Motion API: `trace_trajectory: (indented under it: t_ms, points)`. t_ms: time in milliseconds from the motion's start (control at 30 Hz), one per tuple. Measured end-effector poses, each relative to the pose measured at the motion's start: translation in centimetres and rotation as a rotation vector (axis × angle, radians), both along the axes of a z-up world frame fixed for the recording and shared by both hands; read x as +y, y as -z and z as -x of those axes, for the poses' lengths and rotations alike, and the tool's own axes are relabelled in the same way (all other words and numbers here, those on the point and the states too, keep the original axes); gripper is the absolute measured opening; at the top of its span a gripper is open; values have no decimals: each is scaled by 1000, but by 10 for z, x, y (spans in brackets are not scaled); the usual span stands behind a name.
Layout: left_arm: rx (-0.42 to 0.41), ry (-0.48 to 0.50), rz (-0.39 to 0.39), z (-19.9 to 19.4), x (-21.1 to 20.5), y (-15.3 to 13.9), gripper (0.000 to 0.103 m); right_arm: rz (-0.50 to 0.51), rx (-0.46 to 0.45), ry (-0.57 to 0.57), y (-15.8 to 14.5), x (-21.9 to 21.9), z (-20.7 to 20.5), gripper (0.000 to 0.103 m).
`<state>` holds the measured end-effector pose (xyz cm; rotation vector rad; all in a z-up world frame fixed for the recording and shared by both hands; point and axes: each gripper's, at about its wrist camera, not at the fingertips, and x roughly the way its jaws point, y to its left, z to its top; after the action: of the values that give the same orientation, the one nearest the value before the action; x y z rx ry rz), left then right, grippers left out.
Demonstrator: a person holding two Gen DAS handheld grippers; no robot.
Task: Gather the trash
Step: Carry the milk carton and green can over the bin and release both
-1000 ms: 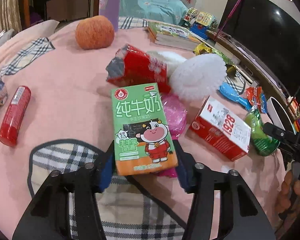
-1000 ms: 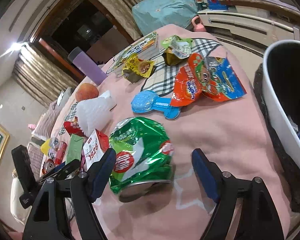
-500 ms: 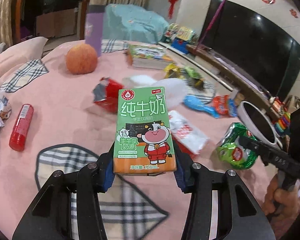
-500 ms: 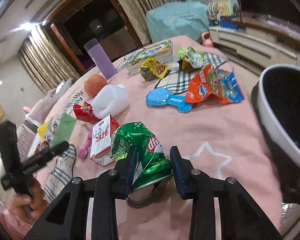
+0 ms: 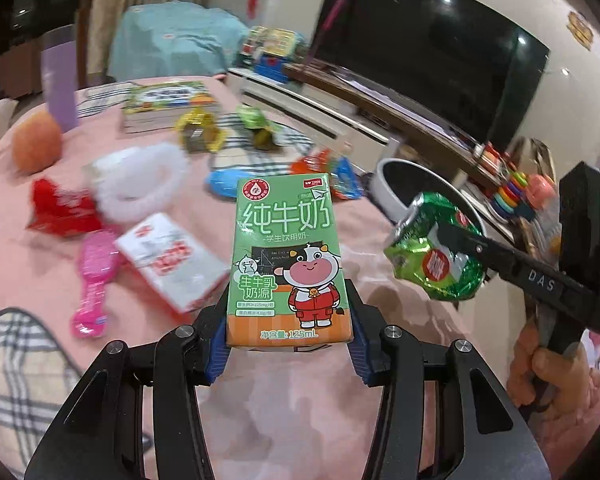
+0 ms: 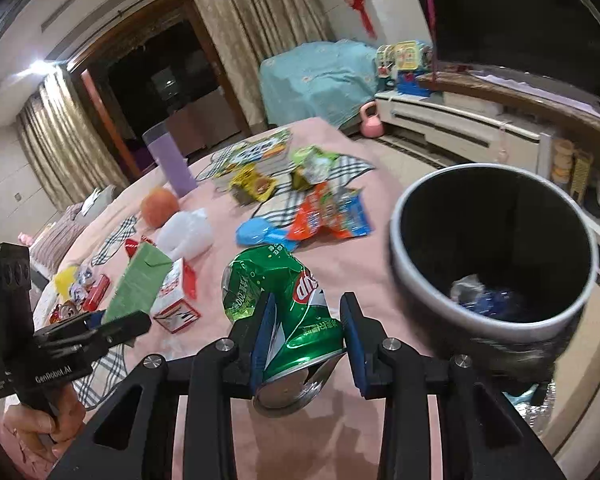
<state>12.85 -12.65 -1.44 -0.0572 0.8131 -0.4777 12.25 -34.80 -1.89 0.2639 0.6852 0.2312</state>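
Note:
My left gripper (image 5: 286, 350) is shut on a green milk carton (image 5: 287, 264) and holds it upright above the pink tablecloth. My right gripper (image 6: 306, 336) is shut on a crushed green soda can (image 6: 284, 304), lifted off the table; the can also shows in the left wrist view (image 5: 436, 258). A white trash bin (image 6: 496, 322) with a dark inside stands just right of the can, off the table's edge, with some trash at its bottom. The carton shows in the right wrist view (image 6: 140, 278) at the left.
On the table lie a red-and-white box (image 5: 172, 260), a pink brush (image 5: 94, 280), a white foam net (image 5: 140, 184), a red wrapper (image 5: 60, 212), a blue scoop (image 6: 260, 234), an orange-blue snack bag (image 6: 328, 216), an orange (image 6: 160, 206), a purple cup (image 6: 170, 160) and books (image 5: 164, 100).
Both grippers have lifted their loads higher and swung right toward the bin. The bin's opening now sits closer to the can.

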Motion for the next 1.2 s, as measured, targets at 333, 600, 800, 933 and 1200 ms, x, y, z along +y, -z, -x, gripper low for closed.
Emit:
trace_trajectory:
  t_ms: [333,600,800,933,1200]
  points:
    - [22,137,-20,-9,-71,-1,47,-3,-21,120,-10,-62,7,34]
    - [11,203,-46,-19,-112,-9,47,-24,-10,192,-6,-102,6,34]
    - [3,243,-63,-29,-138,-14,47,-21,-17,220,-9,-119,-1,34]
    - [-3,262,-76,-32,-150,-16,47,-19,-20,229,-10,-127,-6,34]
    - [-5,276,-95,-40,-166,-16,47,-20,-10,250,-7,-141,-14,34]
